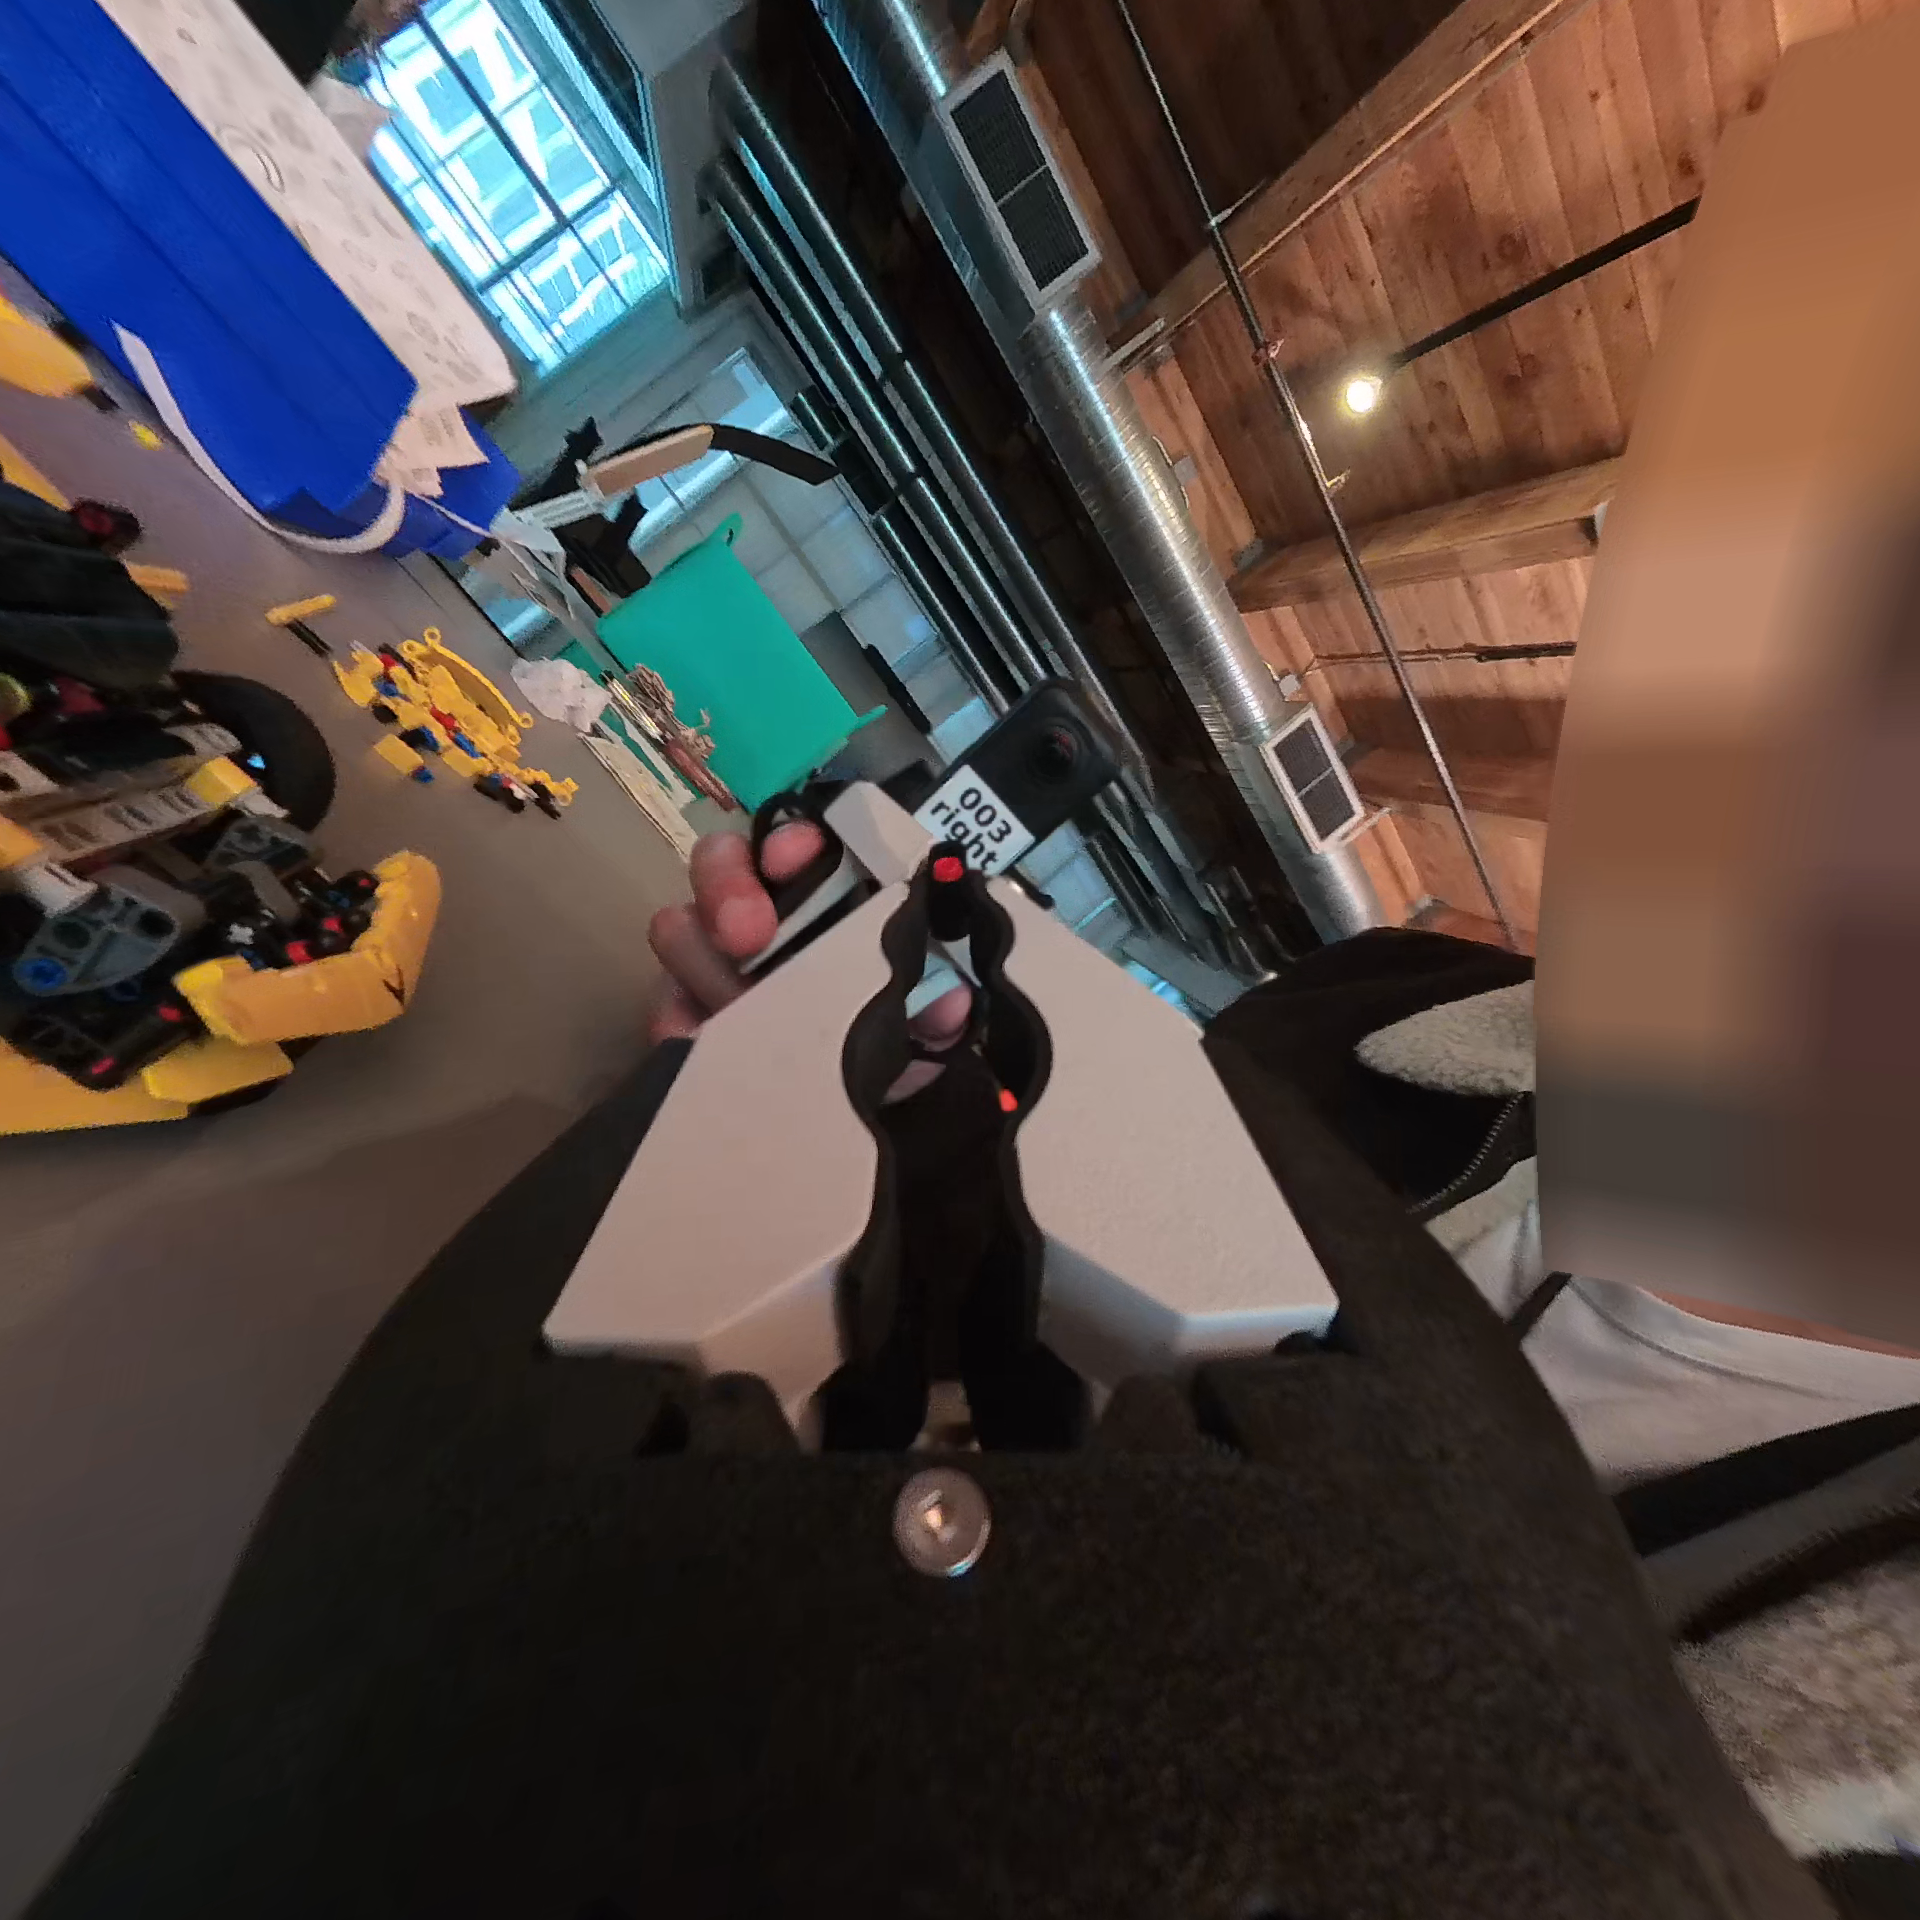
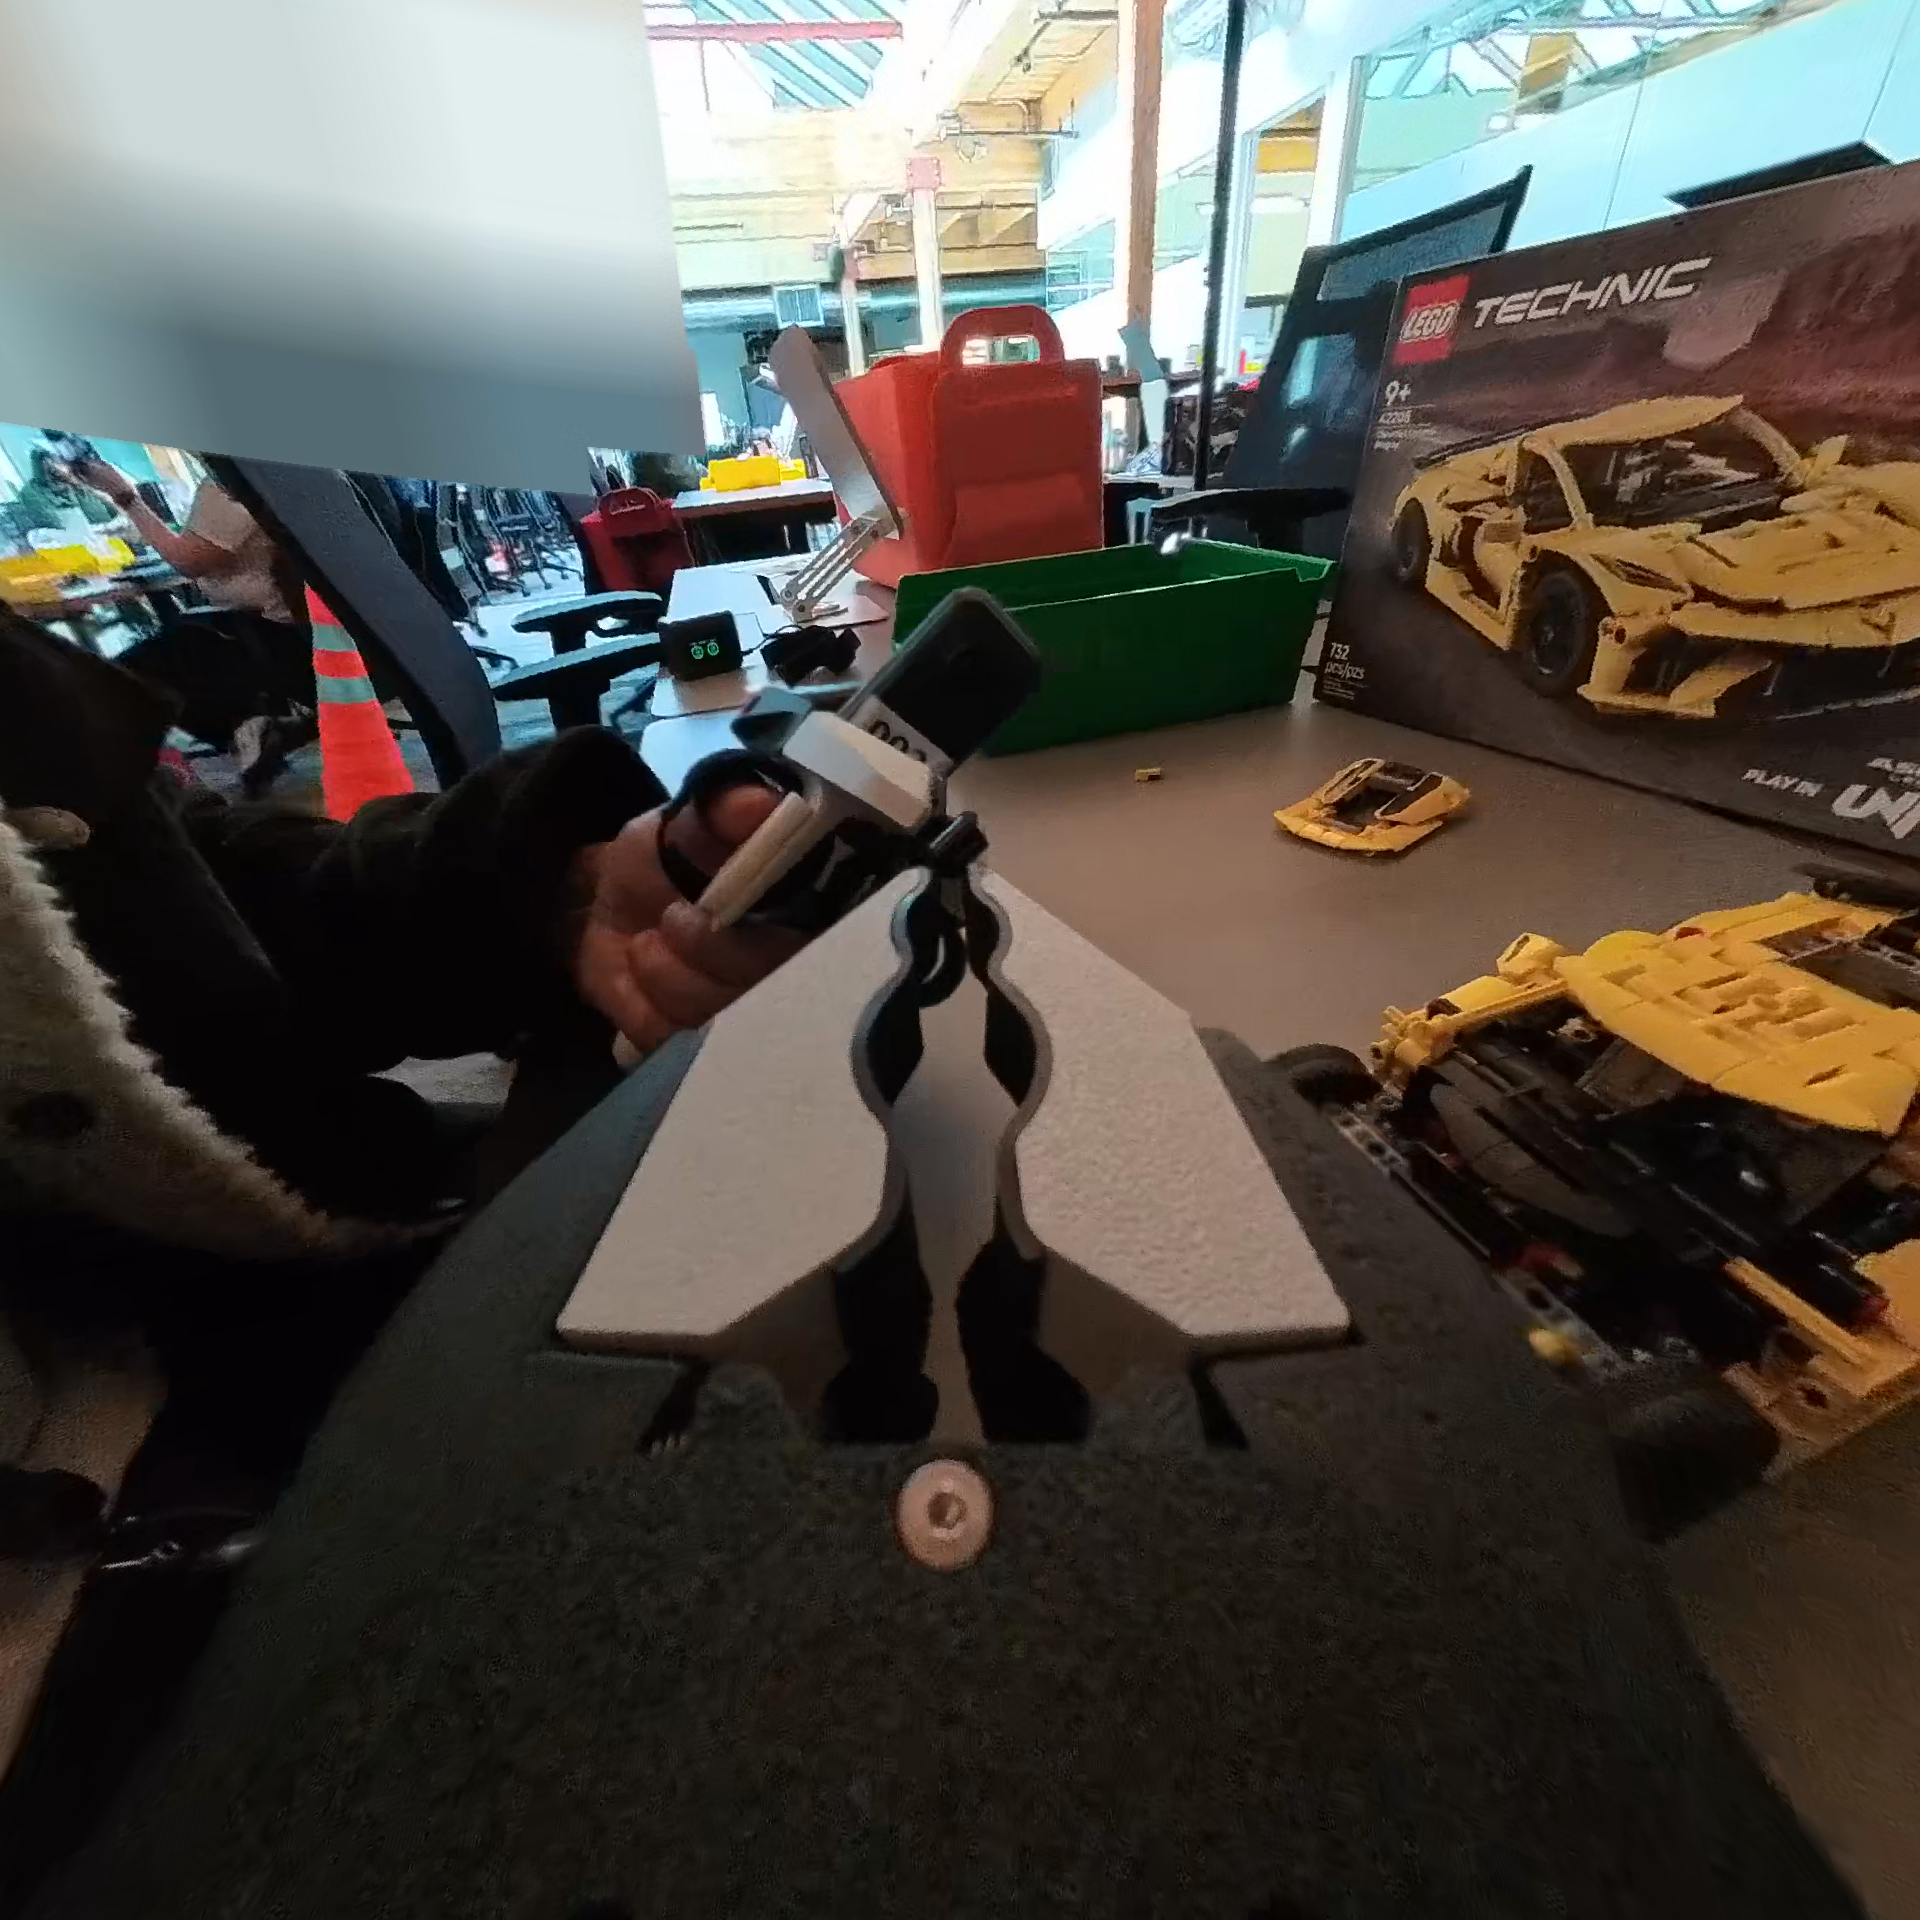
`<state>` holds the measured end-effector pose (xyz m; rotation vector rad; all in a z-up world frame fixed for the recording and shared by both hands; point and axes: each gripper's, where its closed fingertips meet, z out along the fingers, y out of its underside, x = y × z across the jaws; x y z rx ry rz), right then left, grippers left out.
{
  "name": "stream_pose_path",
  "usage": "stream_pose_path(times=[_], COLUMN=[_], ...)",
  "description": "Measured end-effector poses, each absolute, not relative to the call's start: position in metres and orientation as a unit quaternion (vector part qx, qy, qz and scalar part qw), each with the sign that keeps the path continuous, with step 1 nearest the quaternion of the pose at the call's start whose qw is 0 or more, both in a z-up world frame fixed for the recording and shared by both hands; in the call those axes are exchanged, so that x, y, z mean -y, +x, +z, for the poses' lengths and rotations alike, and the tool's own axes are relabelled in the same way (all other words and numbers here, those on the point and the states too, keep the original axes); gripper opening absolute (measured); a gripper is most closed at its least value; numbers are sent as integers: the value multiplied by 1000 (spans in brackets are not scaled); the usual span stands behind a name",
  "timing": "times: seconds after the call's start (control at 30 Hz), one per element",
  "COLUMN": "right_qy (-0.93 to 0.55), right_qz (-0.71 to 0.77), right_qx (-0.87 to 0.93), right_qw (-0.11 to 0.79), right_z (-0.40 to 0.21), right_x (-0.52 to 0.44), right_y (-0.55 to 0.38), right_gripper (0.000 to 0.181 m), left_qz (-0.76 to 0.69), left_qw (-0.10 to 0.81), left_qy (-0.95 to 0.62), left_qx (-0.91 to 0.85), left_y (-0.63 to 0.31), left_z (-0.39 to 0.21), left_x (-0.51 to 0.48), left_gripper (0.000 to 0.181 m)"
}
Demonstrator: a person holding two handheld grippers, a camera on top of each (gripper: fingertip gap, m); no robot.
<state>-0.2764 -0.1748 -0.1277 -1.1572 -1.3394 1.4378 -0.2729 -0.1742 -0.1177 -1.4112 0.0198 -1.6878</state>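
Observation:
My left gripper (image 1: 948, 920) is shut at the tips on a small black part with a red pin end (image 1: 947, 871). My right gripper (image 2: 951, 899) faces it tip to tip and is shut on the same small black part (image 2: 957, 840). Both are held up in the air in front of a person in a dark jacket. A hand (image 2: 665, 956) grips the left gripper's handle, and another hand (image 1: 727, 914) grips the right one's. A partly built yellow and black brick model car (image 2: 1714, 1049) stands on the grey table (image 2: 1195, 914) to the right; it also shows in the left wrist view (image 1: 260, 987).
The model's printed box (image 2: 1662, 520) stands at the back right beside a green bin (image 2: 1122, 634). A loose yellow car panel (image 2: 1371, 805) lies before them. Loose yellow parts (image 1: 447, 717) and a blue bin (image 1: 187, 260) are on the table. A red bag (image 2: 987, 457) and an orange cone (image 2: 358, 717) are beyond. The tips of both grippers are at nearly the same place.

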Motion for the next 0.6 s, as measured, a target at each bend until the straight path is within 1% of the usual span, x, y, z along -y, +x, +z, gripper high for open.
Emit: stream_pose_path(times=[0.3, 0.5, 0.6], right_qy=[-511, -528, -536], right_qz=[632, 640, 625], right_qx=[488, 464, 465], right_qw=[317, 310, 325], right_z=[-134, -133, -136], right_x=[173, 169, 167], right_y=[-276, -279, -282], right_gripper=[1, 0, 0], left_qz=[-647, -655, -671], left_qw=[470, 466, 453], left_qy=[-600, -595, -587], left_qx=[-17, -1, 21], left_y=[-271, -273, -277], left_z=[-124, -124, -125], left_x=[171, 167, 165], left_gripper=[8, 8, 8])
